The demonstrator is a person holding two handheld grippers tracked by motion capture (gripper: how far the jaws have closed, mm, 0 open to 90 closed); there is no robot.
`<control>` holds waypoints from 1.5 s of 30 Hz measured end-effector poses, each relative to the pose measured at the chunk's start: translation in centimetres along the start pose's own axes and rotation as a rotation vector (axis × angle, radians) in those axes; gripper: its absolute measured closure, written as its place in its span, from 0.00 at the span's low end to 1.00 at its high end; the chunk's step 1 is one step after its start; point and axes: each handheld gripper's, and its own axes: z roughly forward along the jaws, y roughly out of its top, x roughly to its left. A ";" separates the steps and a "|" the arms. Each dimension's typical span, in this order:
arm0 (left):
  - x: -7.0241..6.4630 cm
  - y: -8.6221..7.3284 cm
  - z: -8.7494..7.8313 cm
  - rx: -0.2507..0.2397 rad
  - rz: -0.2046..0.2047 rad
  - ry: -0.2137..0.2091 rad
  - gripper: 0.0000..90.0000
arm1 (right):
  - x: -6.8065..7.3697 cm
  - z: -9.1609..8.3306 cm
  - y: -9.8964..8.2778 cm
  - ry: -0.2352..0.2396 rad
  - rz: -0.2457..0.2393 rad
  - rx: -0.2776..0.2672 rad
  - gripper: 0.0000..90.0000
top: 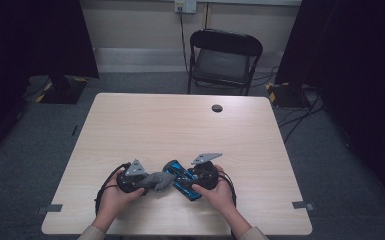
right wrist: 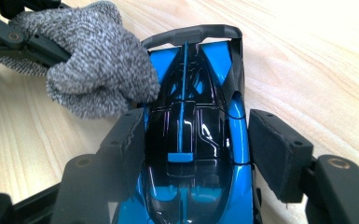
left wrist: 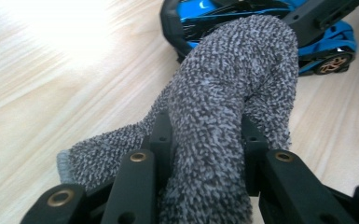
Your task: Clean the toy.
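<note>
Two grippers are at work near the front edge of the table (top: 130, 120), one in each of the person's hands, with one toy and one cloth between them. The left gripper (left wrist: 207, 140) is clenched on a single grey fuzzy cloth (left wrist: 233, 93), its two black jaws pinching the bunched fabric from both sides, and the free end of the cloth presses against the side of the one blue and black toy car (right wrist: 191, 140). The right gripper (right wrist: 196, 149) straddles that car: one pad lies against the car's side, the other stands at the opposite flank, and I cannot tell whether that one touches. The car sits on the tabletop just in front of the right hand (top: 220, 192), the cloth right beside it. Farther back, one dark round grommet (top: 217, 108) sits in the wood, and one black folding chair (top: 224, 59) stands beyond the far edge.
</note>
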 end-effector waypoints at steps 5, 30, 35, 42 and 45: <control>0.5 -0.1 -0.1 -0.002 -0.022 0.018 0.74 | 0.0 0.0 0.0 -0.001 -0.002 0.000 0.42; -4.7 0.7 -1.0 -0.009 0.092 -0.118 0.74 | 0.1 0.0 0.0 -0.008 -0.011 0.003 0.42; -6.4 1.4 0.5 0.010 0.128 -0.168 0.74 | 0.2 -0.1 0.1 -0.010 -0.013 0.008 0.42; -7.0 1.7 2.3 0.040 0.155 -0.168 0.74 | 0.1 0.0 0.1 -0.009 -0.015 0.006 0.42; -6.5 1.8 2.4 0.042 0.154 -0.149 0.74 | 0.1 -0.1 0.0 -0.008 -0.015 0.000 0.42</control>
